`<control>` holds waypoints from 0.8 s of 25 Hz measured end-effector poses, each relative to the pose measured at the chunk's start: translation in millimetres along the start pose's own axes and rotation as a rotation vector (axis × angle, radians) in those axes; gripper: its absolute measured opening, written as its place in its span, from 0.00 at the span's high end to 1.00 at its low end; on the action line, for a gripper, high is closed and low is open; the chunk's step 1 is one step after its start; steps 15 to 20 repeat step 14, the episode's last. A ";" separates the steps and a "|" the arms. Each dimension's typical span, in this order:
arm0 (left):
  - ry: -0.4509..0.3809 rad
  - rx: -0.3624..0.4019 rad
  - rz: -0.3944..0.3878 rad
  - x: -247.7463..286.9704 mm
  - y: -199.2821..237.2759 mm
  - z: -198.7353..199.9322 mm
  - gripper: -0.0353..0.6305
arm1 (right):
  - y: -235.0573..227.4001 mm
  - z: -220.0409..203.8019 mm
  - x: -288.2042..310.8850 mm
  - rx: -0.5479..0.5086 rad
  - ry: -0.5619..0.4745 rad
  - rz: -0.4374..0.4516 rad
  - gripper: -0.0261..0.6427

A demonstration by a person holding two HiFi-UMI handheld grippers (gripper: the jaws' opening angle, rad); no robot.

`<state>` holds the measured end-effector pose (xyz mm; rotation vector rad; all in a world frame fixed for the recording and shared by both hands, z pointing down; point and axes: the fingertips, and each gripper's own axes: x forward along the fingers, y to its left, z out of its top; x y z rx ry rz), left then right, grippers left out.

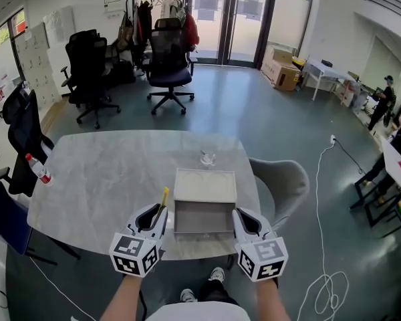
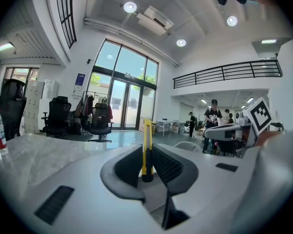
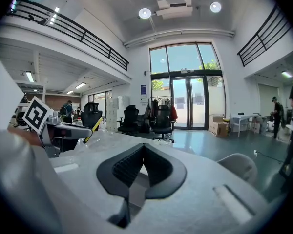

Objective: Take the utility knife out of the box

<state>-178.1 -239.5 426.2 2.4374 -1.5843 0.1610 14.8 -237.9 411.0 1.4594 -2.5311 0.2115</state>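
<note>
As left gripper clamps, knife juts forward

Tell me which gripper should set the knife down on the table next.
Left. The left gripper is clamped on the yellow knife, just left of the box, with bare table beside it. The right gripper is shut and empty.
</note>
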 end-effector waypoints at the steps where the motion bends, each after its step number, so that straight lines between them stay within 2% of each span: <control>1: 0.002 0.000 0.000 -0.3 0.2 0.1 0.86 | 0.6 0.8 -0.6 0.001 0.000 -0.001 0.95; 20: 0.019 -0.009 -0.017 1.3 -7.0 -7.2 0.86 | -0.3 -3.6 -4.4 0.006 0.011 -0.008 0.95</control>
